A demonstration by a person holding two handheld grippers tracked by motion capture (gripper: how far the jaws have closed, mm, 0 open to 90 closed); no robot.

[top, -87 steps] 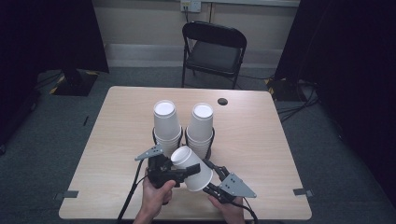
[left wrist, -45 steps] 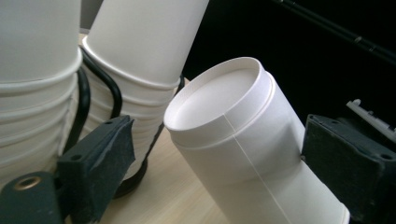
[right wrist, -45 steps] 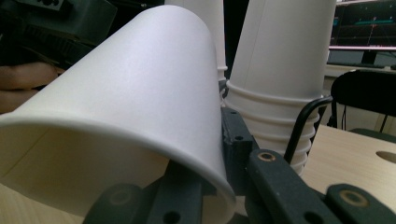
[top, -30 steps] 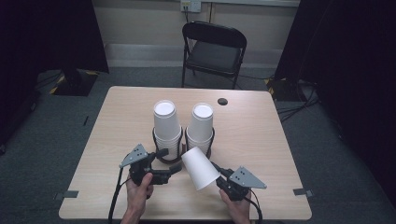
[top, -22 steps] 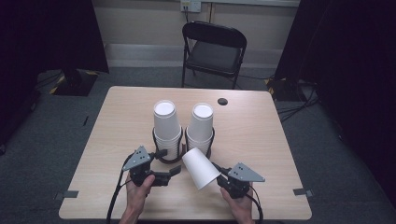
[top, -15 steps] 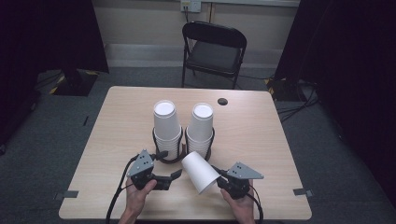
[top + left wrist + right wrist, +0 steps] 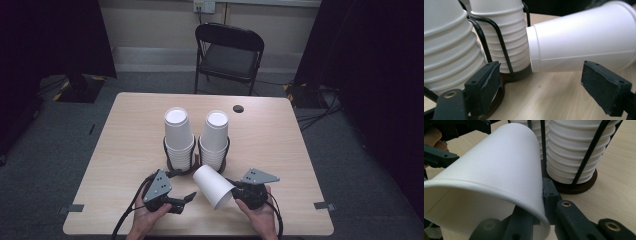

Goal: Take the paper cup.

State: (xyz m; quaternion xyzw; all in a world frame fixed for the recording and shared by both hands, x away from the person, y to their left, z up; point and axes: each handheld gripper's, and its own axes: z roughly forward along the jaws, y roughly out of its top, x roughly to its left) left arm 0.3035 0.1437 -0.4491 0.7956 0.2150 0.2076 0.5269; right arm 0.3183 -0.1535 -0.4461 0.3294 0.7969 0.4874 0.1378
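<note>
A single white paper cup [image 7: 212, 185] lies tilted just above the table, base toward the stacks. My right gripper [image 7: 231, 194] is shut on its rim, with one jaw inside the mouth [image 7: 541, 192]. Two stacks of upside-down white cups [image 7: 178, 135] [image 7: 215, 137] stand in black wire holders [image 7: 170, 162] mid-table. My left gripper [image 7: 187, 200] rests low at the front left, open with nothing between its pads [image 7: 484, 85]. In the left gripper view the held cup [image 7: 584, 42] hangs just past the jaws, its base close beside a stack [image 7: 501, 32].
A black folding chair [image 7: 230, 50] stands behind the wooden table [image 7: 295, 150]. A small dark disc [image 7: 238, 108] lies near the table's far edge. Cables trail from both grippers toward the front edge.
The left gripper, at the cup in the earliest frame, has drawn off to the left and sunk toward the front edge. The cup has stayed in the right gripper, nearly still.
</note>
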